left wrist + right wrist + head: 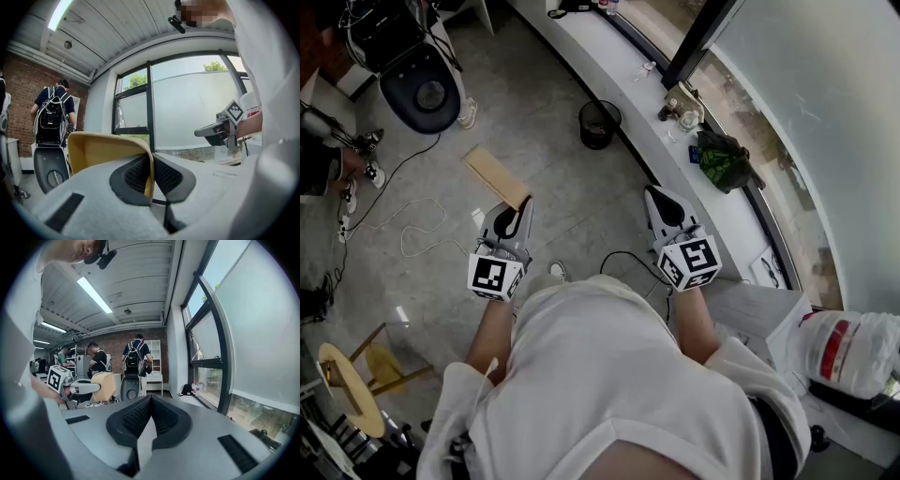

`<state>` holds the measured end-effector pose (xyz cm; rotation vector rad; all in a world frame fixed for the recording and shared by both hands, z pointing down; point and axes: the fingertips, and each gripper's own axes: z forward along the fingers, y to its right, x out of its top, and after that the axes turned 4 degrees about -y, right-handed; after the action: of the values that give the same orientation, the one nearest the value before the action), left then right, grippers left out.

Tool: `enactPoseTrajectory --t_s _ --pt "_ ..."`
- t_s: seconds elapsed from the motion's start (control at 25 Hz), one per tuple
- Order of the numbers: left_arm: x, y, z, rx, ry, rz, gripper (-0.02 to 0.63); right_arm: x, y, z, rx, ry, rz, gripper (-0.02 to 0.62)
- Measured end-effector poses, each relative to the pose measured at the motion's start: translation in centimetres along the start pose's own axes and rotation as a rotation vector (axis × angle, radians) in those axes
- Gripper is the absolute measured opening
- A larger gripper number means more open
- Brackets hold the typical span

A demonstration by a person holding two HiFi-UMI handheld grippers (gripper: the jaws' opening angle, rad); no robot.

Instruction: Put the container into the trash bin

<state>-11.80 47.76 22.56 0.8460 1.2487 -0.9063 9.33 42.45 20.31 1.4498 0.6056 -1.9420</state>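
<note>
My left gripper (523, 202) is shut on the wall of a tan, open container (496, 175), held out level above the floor. In the left gripper view the container (101, 149) rises left of the pinched jaws of that gripper (152, 159); its thin wall runs between the pads. My right gripper (656, 194) hangs beside it, shut with nothing in it; its pads meet at the tip (149, 398). A black round trash bin (599, 124) stands on the floor ahead, against the curved ledge, well beyond both grippers. From the right gripper view, the container (104, 386) shows at the left.
A curved white window ledge (609, 70) carries bottles and a green bag (723, 160). Cables (417, 225) trail over the grey floor at left. A black scooter-like machine (422, 89) stands far left, a wooden stool (358, 375) near left. People with backpacks (136, 357) stand at the back.
</note>
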Motion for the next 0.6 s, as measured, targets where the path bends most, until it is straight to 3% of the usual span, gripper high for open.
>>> enactPoseTrajectory --t_s 0.6 --pt "-0.8 1.7 0.4 -0.012 -0.015 -0.004 0.018 -1.2 0.4 -0.8 0.005 -0.02 -0.005 0.002"
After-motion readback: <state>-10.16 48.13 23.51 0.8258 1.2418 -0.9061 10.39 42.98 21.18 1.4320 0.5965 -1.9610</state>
